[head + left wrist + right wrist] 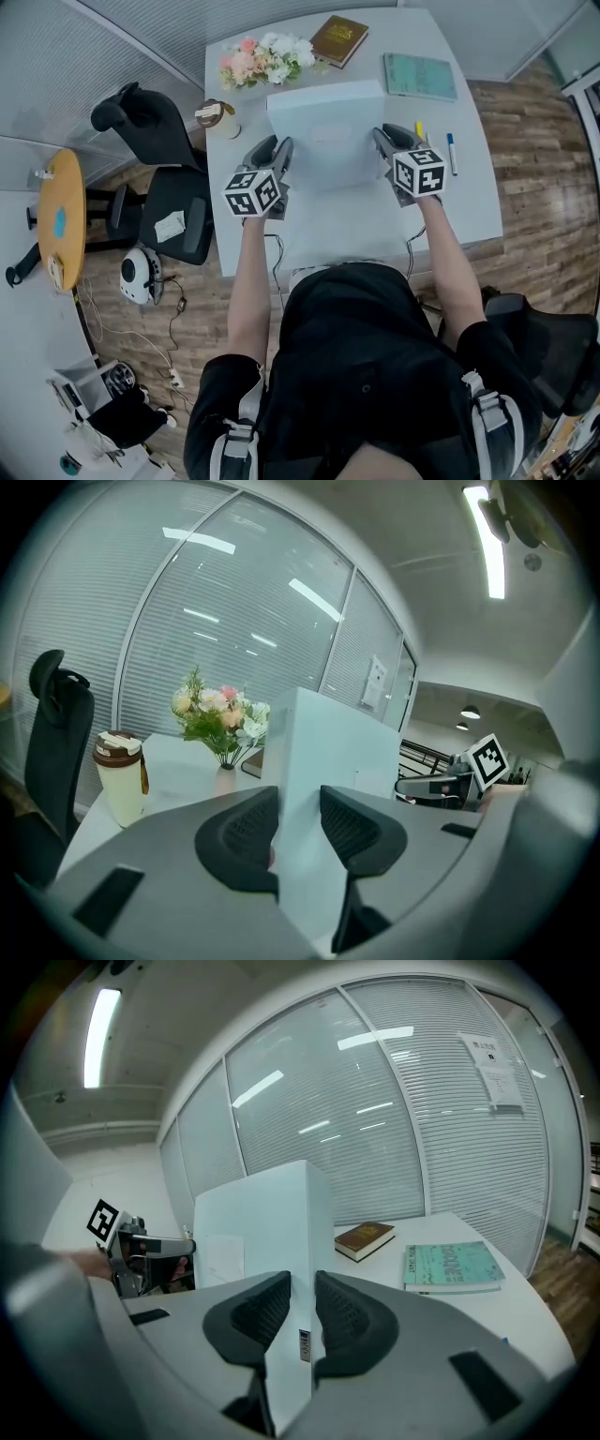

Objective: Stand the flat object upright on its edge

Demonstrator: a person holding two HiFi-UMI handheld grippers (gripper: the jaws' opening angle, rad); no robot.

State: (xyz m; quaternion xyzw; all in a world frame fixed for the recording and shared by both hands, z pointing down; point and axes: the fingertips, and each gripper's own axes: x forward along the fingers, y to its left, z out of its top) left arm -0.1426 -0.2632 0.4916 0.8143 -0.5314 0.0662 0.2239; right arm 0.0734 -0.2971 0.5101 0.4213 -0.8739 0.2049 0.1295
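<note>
Left gripper: the left gripper (298,822) has its jaws set wide and both pads pressed on the left side edge of the flat white box (337,742). It's a firm pinch, nothing loose.
Right gripper: the right gripper (302,1312) is closed to about half its span on the opposite, right side edge, where the box (262,1213) is thin.
Why two grips: with one clamp on each side the panel can't swing or twist, so its tilt is controlled from both ends.
Where the box is: mid-table in the head view, between the two grippers. The box (328,131) is raised steeply with its broad face towards the person. No view shows whether its lower edge is on the table (469,206).
Step, as I judge it: tipping it onto its edge; it isn't standing free yet.
Clutter: the flowers (267,58), brown book (338,39) and teal book (419,77) sit at the far side, clear of the box.
Writing on the box: there's a small barcode sticker (304,1345) on the gripped edge and a pale label (223,1258) on the face, both too small to read.
Other print: the teal cover lettering and the notice on the glass (494,1071) are illegible.
</note>
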